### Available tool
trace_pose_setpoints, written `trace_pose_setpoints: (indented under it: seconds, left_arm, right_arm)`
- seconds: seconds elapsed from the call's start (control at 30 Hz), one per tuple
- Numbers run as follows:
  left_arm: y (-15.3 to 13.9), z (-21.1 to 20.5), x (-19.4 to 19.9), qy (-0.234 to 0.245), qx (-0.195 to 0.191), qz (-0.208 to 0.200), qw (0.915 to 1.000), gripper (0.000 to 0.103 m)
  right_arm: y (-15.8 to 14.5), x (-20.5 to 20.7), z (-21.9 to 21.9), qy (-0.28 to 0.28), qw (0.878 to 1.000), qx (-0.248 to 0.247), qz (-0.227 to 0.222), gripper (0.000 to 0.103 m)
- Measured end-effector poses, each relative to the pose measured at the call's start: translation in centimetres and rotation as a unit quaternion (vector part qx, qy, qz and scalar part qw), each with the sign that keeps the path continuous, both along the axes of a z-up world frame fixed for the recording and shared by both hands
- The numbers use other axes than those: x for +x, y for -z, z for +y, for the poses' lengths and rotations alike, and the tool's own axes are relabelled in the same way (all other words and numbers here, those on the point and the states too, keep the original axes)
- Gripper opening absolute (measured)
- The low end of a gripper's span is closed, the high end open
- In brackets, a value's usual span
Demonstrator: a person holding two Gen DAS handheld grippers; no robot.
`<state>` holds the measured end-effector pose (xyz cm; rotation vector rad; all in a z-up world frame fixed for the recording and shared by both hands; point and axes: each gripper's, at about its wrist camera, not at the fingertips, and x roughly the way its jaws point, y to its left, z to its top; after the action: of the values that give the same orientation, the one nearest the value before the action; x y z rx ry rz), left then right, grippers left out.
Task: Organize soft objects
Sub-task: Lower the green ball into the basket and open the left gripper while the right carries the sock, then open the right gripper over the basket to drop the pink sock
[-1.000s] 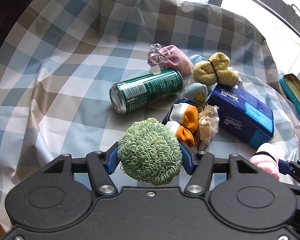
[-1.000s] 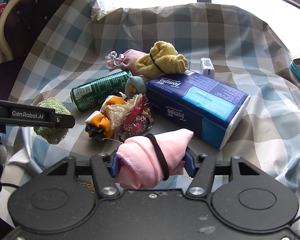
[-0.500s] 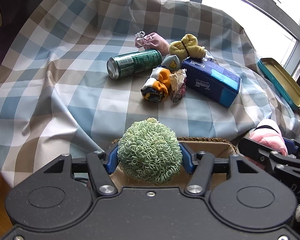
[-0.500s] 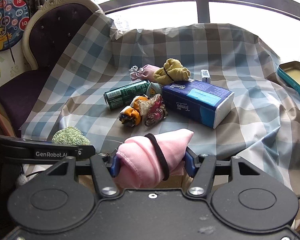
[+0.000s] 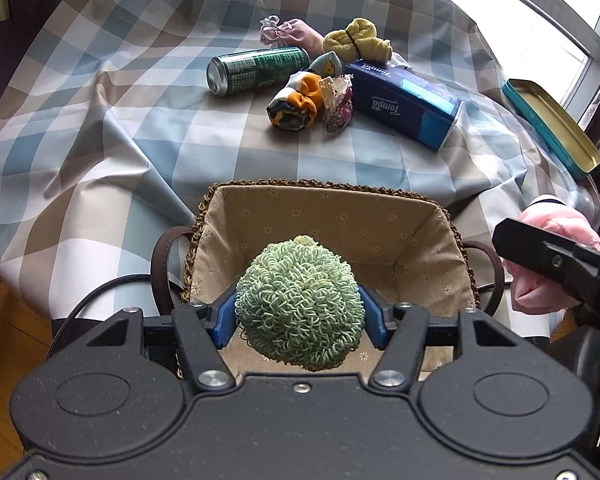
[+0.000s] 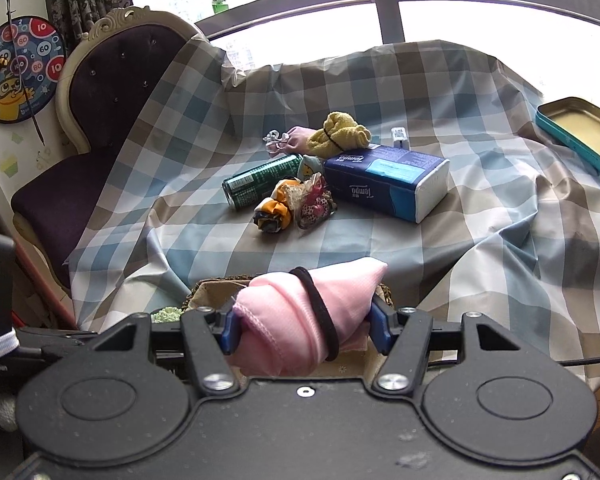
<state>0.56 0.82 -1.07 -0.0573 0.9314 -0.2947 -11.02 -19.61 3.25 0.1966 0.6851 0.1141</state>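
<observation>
Covering table: checked cloth (window behind).

tissue pack: brand "tempo" printed in white on the dark blue side, centre of frame; also legible in the left wrist view, upper centre.
dartboard: score numbers 10, 20, 60, 80, 100, upper left of frame.
green can: label print too small to read.
</observation>
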Motion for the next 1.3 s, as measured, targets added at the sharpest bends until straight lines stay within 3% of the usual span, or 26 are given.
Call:
trace_pose_setpoints:
  seconds: [0.3, 0.57, 1.3]
  left_arm:
    - [0.9, 0.1, -0.1, -0.018, 0.014, 0.015, 0.9996, 0.06]
    - [0.7, 0.1, -0.1, -0.027, 0.024, 0.01, 0.9993, 0.07]
    - [1.0, 0.2, -0.1, -0.046, 0.042, 0.005, 0.9981, 0.072]
  right_arm:
    - [1.0, 0.7, -0.4, 0.013, 0.999, 0.007, 0.032, 0.06]
    - [1.5, 1.1, -0.3, 0.011, 0.999, 0.008, 0.047, 0.06]
    - [2.0, 1.5, 0.3, -0.011, 0.998, -0.004, 0.062, 0.065]
